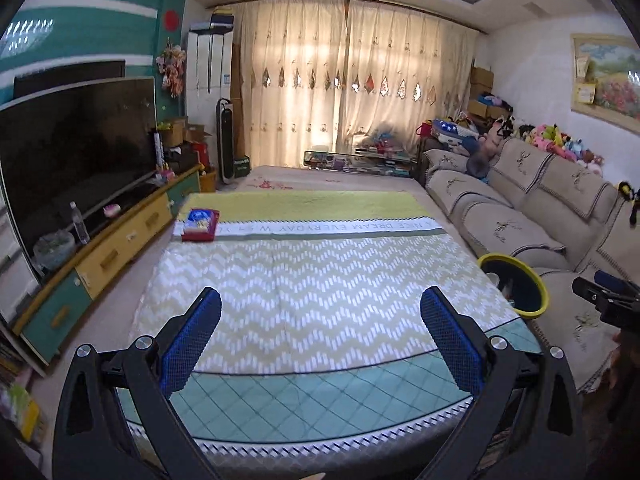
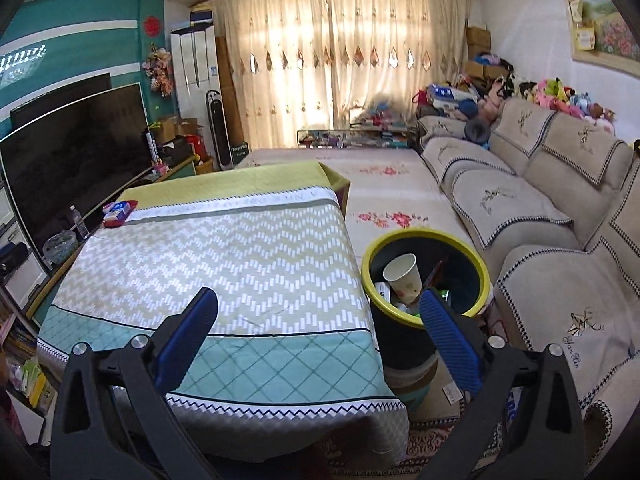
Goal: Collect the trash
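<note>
Trash fills the bottom of the yellow-rimmed bin, which stands on the floor just beside the right edge of the worktop, between it and the sofa. Inside the bin I see a white paper cup lying tilted on top of other scraps that I cannot make out. My right hand-held gripper hangs over the near right corner of the worktop with its jaws spread wide and nothing between them; its right blue pad overlaps the bin's near rim in the picture.

My left hand-held gripper hovers above the near edge of the worktop, also wide open and empty. From this camera the bin peeks past the worktop's right edge.

A patterned cloth covers the worktop: green diamonds near me, zigzags in the middle, a white band with lettering and a yellow-green strip at the far end. A red and blue packet lies flat near the far left corner, on the lettered band. To the left a dark television stands on a low cabinet, with a clear bottle in front of it. Closed curtains glow at the far wall.
</note>
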